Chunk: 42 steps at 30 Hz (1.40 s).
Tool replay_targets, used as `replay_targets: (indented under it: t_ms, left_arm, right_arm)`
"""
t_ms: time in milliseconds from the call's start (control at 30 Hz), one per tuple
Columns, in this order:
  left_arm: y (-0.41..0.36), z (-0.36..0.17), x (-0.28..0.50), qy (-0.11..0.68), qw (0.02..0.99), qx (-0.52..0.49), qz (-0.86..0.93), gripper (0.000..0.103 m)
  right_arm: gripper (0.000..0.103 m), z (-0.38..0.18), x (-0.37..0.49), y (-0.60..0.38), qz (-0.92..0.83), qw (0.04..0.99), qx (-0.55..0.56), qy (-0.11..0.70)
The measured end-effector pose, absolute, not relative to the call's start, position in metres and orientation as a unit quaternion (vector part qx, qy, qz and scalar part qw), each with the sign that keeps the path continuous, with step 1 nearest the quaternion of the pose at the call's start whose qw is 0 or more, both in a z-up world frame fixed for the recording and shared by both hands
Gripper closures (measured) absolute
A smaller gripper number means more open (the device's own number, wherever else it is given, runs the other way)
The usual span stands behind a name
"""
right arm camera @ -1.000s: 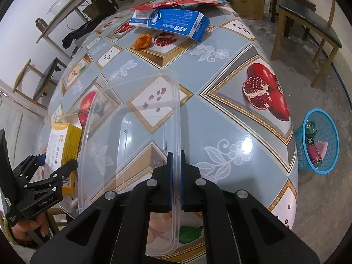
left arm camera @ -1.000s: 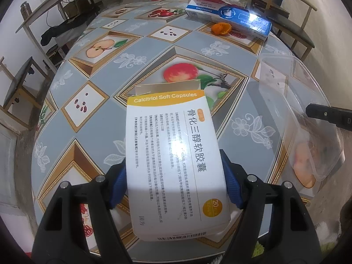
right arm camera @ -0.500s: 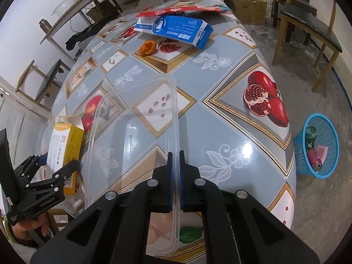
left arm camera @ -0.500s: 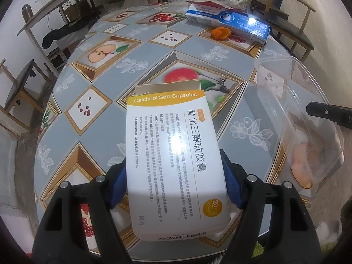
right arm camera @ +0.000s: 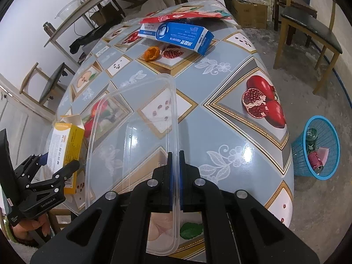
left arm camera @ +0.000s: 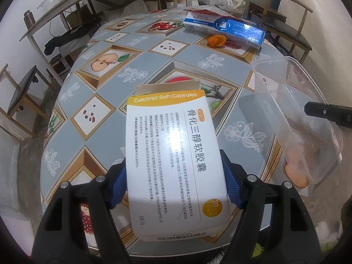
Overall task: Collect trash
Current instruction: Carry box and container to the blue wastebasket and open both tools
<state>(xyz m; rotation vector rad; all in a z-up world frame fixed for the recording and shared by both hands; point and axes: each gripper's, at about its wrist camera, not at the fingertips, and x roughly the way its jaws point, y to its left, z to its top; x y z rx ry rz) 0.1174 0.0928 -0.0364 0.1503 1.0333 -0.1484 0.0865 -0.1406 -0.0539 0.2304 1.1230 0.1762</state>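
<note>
Above the near edge of the desk (left arm camera: 154, 70), the left claw (left arm camera: 173, 184) is clamped wide on a white cardboard medicine box with an orange-yellow band (left arm camera: 176, 154) printed "Calcitriol Soft Capsules"; its blue pads press both long sides, and the box's far flap stands open. The same box (right arm camera: 66, 145) shows its yellow side in the right wrist view, held off the near left corner of the desk by the left claw (right arm camera: 58, 160), with a hand (right arm camera: 30, 226) under the handle.

The right claw (right arm camera: 173, 162) is pinched almost fully together on the thin rim of a clear rectangular plastic food container (right arm camera: 132, 145), held tilted over the near edge of the desk. From the left wrist view that container (left arm camera: 303, 118) hangs by the near right corner, looking empty.

Toward the far edge lie one long blue-and-white carton (right arm camera: 178, 36), one red-and-white flat wrapper (right arm camera: 182, 16) partly behind it, and one piece of orange peel (right arm camera: 151, 52) just beside the carton.

A glossy grey-blue cloth printed with framed apples, pomegranates and seeds covers the desk. On the bare concrete floor (right arm camera: 308, 88) beside the right edge stands one blue plastic mesh basket (right arm camera: 316, 167) with a green bottle and a red can in it. Wooden chairs (right arm camera: 308, 33), a cardboard carton (right arm camera: 248, 14) and a shelf along a white wall surround the desk.
</note>
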Motion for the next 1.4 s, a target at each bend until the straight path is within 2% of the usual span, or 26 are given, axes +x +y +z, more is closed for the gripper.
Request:
replay_targets:
  t_ms: [467, 733, 967, 1167, 1400]
  left_arm:
    - [0.070, -0.014, 0.107, 0.464, 0.877, 0.100, -0.075, 0.033]
    - [0.032, 0.006, 0.109, 0.444, 0.881, 0.117, -0.114, 0.033]
    - [-0.040, 0.037, 0.125, 0.423, 0.871, 0.124, -0.216, 0.033]
    - [-0.143, 0.056, 0.150, 0.427, 0.830, 0.124, -0.337, 0.033]
    - [-0.266, 0.030, 0.176, 0.481, 0.755, 0.110, -0.431, 0.033]
  right_arm:
    - [0.099, -0.040, 0.071, -0.165, 0.081, 0.852, 0.129, 0.501]
    - [0.099, -0.029, 0.052, -0.202, 0.063, 0.863, 0.165, 0.473]
    - [0.099, -0.016, 0.019, -0.272, -0.005, 0.876, 0.217, 0.431]
    - [0.099, -0.014, -0.028, -0.358, -0.109, 0.871, 0.270, 0.395]
    - [0.099, -0.051, -0.072, -0.459, -0.224, 0.829, 0.335, 0.387]
